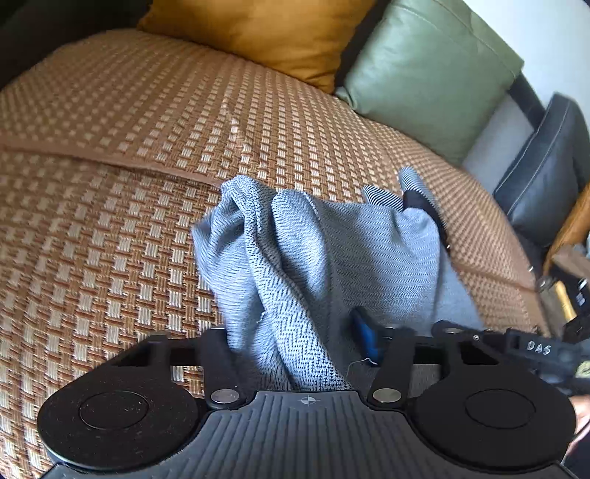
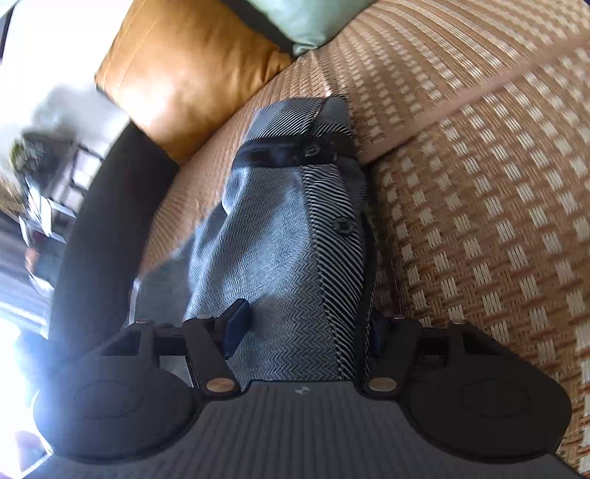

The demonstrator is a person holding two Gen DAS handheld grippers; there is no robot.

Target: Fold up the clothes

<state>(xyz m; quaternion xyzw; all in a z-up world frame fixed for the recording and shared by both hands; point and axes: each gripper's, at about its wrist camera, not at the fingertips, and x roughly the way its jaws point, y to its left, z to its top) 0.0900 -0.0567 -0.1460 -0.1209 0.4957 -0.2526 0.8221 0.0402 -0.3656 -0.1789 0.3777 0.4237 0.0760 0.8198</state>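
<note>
A grey herringbone garment (image 1: 287, 239) lies bunched on a woven sofa mat (image 1: 110, 184). In the left wrist view a thick fold of it rises between the jaws of my left gripper (image 1: 295, 331). The fold fills the gap up to the blue pad of the right finger (image 1: 365, 339) and hides the other finger. In the right wrist view the same garment (image 2: 265, 235) stretches away, with a dark button (image 2: 342, 223) and a dark lining (image 2: 280, 153). My right gripper (image 2: 306, 328) is closed on its near end. One blue pad (image 2: 236, 324) presses the cloth and the other finger is mostly covered.
A mustard cushion (image 1: 258, 33) and a green cushion (image 1: 424, 73) lean at the back of the sofa, with a black leather armrest (image 1: 542, 177) to the right. A person's black sleeve (image 2: 107, 221) crosses the left of the right wrist view. The mat (image 2: 479, 221) spreads out to the right.
</note>
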